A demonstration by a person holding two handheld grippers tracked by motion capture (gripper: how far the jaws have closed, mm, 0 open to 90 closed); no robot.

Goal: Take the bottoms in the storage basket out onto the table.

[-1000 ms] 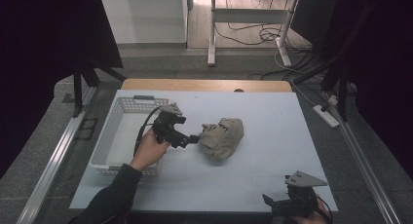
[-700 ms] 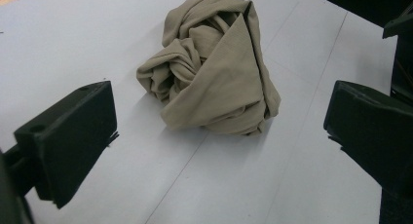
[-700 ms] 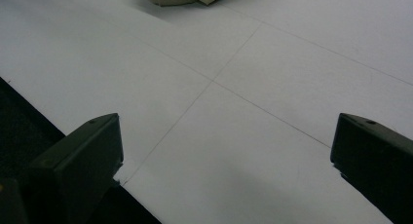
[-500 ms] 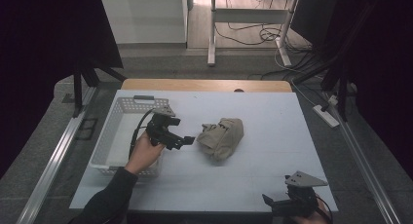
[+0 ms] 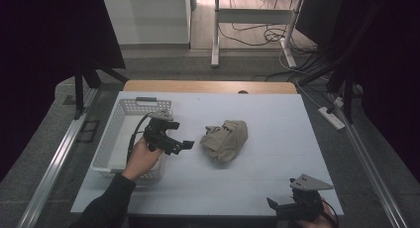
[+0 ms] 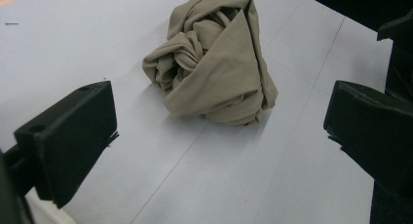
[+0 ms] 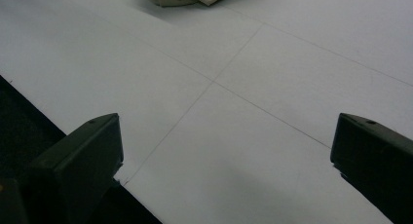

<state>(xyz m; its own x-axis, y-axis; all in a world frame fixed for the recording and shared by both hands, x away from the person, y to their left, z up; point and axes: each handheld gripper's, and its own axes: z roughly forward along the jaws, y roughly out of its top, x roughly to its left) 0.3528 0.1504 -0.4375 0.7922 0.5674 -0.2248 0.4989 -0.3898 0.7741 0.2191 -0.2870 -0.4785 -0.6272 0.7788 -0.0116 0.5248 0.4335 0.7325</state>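
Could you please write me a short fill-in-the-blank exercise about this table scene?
1. The crumpled cloth is ____ in colour.
2. The left tongs are ____, with nothing between their jaws.
3. The white basket lies on the ____ side of the cloth in the high view.
4. The right tongs are near the table's ____ edge.

Missing words: beige; open; left; near

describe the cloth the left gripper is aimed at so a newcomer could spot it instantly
On the white table, look near the middle, just right of the white basket. There lies a crumpled khaki cloth, bunched into a loose ball in front of the open left gripper, not touching it. It is the sole soft, tan thing on the tabletop.
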